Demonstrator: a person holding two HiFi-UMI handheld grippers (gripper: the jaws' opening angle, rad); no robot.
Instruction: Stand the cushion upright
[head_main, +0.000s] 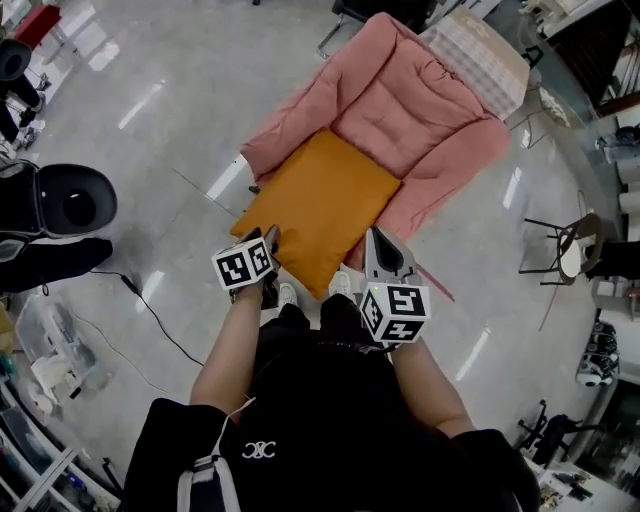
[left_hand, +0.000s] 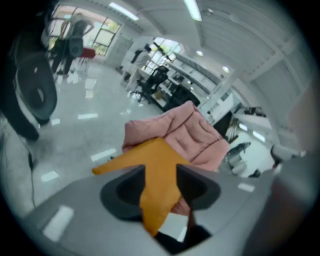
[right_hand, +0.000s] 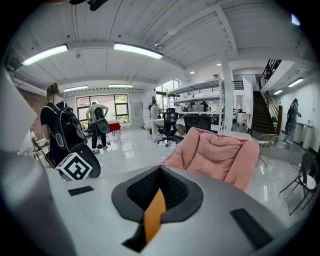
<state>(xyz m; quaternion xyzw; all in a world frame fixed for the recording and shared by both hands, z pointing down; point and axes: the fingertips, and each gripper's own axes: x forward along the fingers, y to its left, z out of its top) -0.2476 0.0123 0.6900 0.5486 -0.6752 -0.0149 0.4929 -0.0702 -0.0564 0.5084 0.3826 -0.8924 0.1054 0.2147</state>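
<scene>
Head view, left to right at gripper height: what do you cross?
black round object → left gripper → orange cushion → right gripper → black wire-frame chair

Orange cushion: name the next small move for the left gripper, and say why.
Probably close the left gripper on the near corner of the cushion. Its jaws stand apart with that corner between them, while the right gripper is shut on the near edge. The cushion lies flat on the pink lounge chair, so both grips seem needed before tipping it upright.
</scene>
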